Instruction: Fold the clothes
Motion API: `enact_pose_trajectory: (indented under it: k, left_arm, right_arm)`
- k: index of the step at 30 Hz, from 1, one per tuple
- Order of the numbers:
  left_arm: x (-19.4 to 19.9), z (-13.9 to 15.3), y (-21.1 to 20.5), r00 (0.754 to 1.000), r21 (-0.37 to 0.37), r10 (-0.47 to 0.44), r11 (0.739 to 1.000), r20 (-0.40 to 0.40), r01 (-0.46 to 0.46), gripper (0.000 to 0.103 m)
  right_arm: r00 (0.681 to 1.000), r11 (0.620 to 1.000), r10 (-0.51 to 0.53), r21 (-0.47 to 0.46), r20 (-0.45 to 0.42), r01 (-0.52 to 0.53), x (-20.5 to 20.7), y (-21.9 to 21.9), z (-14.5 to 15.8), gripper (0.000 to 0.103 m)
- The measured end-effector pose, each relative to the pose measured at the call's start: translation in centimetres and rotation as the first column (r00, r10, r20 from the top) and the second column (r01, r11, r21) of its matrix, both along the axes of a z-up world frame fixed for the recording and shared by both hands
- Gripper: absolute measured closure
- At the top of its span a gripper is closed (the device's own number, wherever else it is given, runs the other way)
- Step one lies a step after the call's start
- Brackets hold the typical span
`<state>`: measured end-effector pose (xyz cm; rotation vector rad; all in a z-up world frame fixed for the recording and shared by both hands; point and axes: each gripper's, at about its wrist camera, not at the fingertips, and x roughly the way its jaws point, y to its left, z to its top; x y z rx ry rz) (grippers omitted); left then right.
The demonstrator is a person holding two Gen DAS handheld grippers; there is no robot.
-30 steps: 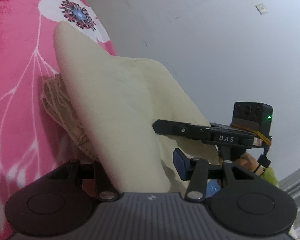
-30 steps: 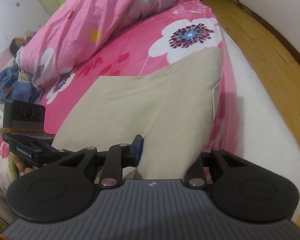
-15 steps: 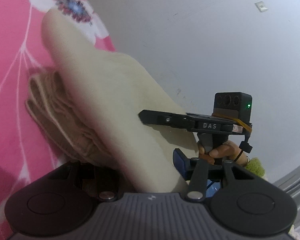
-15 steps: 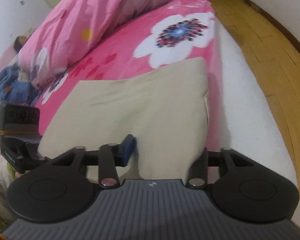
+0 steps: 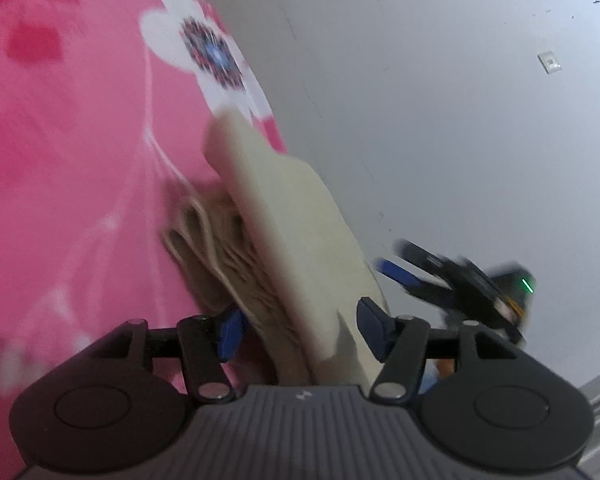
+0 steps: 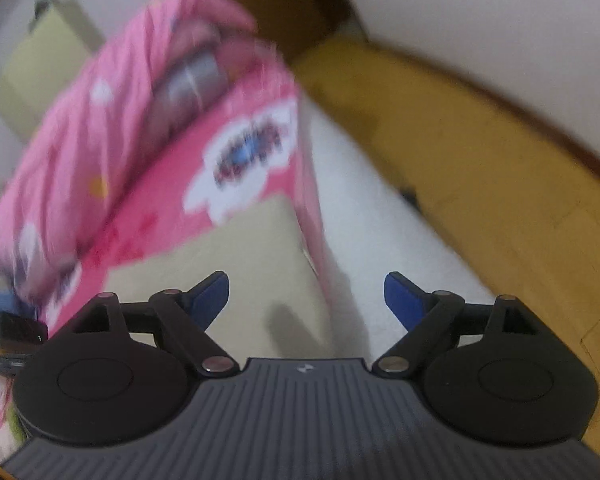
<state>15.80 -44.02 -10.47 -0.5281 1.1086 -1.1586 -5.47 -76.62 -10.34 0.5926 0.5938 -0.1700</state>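
A folded beige garment (image 5: pixel 284 216) lies on the pink flowered bedsheet (image 5: pixel 60 160), its layered edge turned to the left. My left gripper (image 5: pixel 302 330) straddles the garment's near end. Its jaws are opening, and both blue pads (image 5: pixel 230 330) show beside the cloth without pinching it. In the right wrist view the garment (image 6: pixel 240 280) lies flat near the bed's corner. My right gripper (image 6: pixel 306 296) hovers over that corner; its jaws are opening wide with nothing between them. The right gripper (image 5: pixel 420 276) also shows blurred in the left wrist view, just off the cloth's right side.
A bunched pink quilt (image 6: pixel 100 120) lies further up the bed. The white mattress side (image 6: pixel 380 240) drops to a wooden floor (image 6: pixel 480 180) on the right. A pale wall (image 5: pixel 420 80) stands behind the bed edge. The left gripper's body (image 6: pixel 16 332) pokes in at lower left.
The right gripper let go of the garment, spread wide and pulled back. The left jaws widened, so both pads now show. The lifted fold has come down flat on the bed.
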Motion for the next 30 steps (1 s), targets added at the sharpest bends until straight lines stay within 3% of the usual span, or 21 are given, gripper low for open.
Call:
enact_pose_trajectory:
  k: [5,6,8,11,15,18,22,26,30]
  left_arm:
    - [2.3,1.7,1.3,0.996,0.014,0.054,0.998,0.067,-0.055,0.041]
    - [2.6,1.9,0.9,0.995,0.026,0.049,0.998,0.085,-0.051,0.042]
    - [3.0,1.9,-0.3,0.994,0.075,0.035,0.996,0.104,-0.043,0.042]
    - [3.9,1.4,0.4,0.994,0.123,0.017,0.992,0.107,-0.03,0.042]
    - [3.3,-0.2,0.9,0.999,0.122,0.009,0.992,0.054,-0.015,0.034]
    - [3.3,-1.0,0.1,0.999,0.131,0.002,0.991,0.037,-0.007,0.032]
    - [3.1,-1.3,-1.0,0.998,0.13,-0.005,0.991,0.069,-0.004,0.036]
    - [3.4,-1.6,-1.9,0.995,0.134,-0.019,0.991,0.099,0.006,0.043]
    - [3.8,-1.6,-2.5,0.993,0.123,-0.033,0.992,0.116,0.019,0.055]
  right_arm:
    - [0.977,0.975,0.084,-0.22,0.194,-0.04,-7.3,11.0,2.0,0.018]
    - [0.97,0.964,0.117,-0.259,0.212,-0.06,-8.4,13.5,1.9,0.018]
    - [0.967,0.918,0.194,-0.377,0.164,-0.12,-9.5,19.0,1.1,0.018]
    - [0.962,0.777,0.271,-0.6,0.045,-0.191,-8.9,26.1,-0.7,0.018]
    - [0.97,0.572,0.231,-0.795,-0.08,-0.201,-5.6,31.5,-2.9,0.018]
    - [0.98,0.452,0.157,-0.874,-0.119,-0.179,-2.4,32.9,-4.0,0.018]
    - [0.974,0.257,0.024,-0.941,-0.223,-0.222,1.0,34.4,-6.2,0.018]
    - [0.949,0.132,-0.014,-0.942,-0.314,-0.31,1.2,35.5,-7.3,0.018]
    - [0.92,0.069,-0.014,-0.919,-0.391,-0.389,1.3,35.4,-7.5,0.021]
